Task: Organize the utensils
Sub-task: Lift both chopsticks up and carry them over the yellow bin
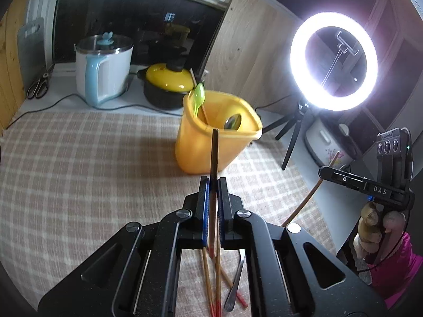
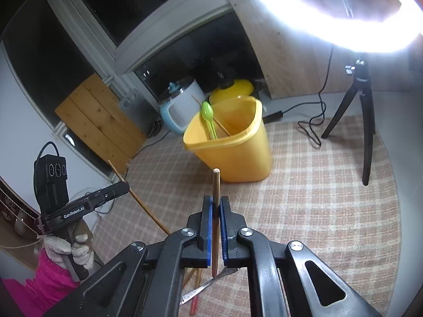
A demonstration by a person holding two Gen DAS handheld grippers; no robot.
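Note:
A yellow plastic holder stands on the checked cloth and holds a green spoon, a metal spoon and a thin stick. My left gripper is shut on a dark chopstick that points up toward the holder. My right gripper is shut on a wooden chopstick, just short of the holder. Below the grippers lie loose red-tipped chopsticks and a metal utensil.
A white-and-blue kettle, a black pot with a yellow lid and scissors stand at the back. A ring light on a tripod stands to the right, with cables on the cloth.

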